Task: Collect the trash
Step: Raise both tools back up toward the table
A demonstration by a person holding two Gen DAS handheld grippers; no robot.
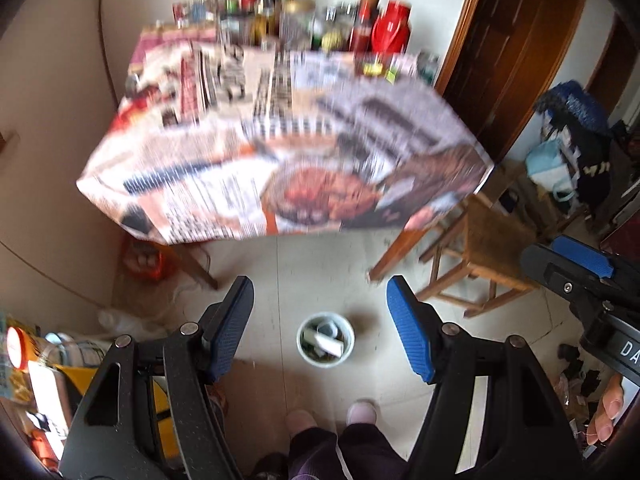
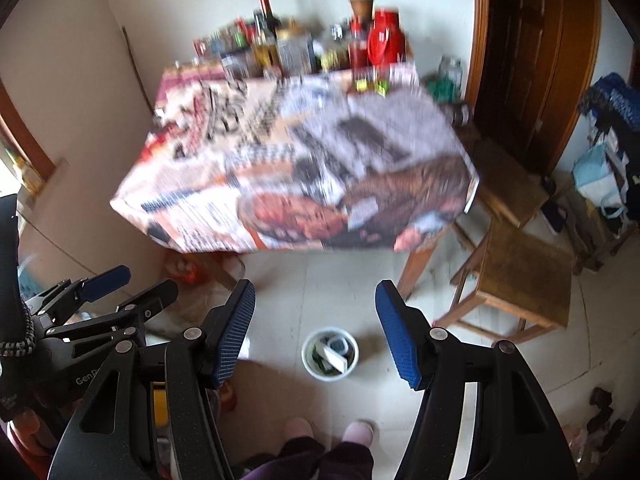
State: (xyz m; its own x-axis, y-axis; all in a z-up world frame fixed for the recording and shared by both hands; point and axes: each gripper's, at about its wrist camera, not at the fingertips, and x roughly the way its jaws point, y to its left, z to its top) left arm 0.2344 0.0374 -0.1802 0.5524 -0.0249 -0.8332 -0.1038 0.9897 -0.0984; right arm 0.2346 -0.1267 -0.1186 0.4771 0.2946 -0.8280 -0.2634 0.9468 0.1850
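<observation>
A small white bin point(image 1: 325, 339) stands on the tiled floor in front of my feet, holding several pieces of trash, including white paper or card. It also shows in the right wrist view point(image 2: 330, 354). My left gripper point(image 1: 320, 296) is open and empty, held high above the bin. My right gripper point(image 2: 316, 300) is open and empty too, also above the bin. The right gripper shows at the right edge of the left wrist view point(image 1: 568, 264); the left gripper shows at the left of the right wrist view point(image 2: 108, 288).
A table point(image 1: 280, 152) covered with printed newspaper stands ahead, with many bottles and jars point(image 1: 304, 20) at its far edge. A wooden stool point(image 1: 488, 248) stands to the right, a dark door point(image 1: 520, 40) behind. Clutter point(image 1: 36, 360) lies on the left floor.
</observation>
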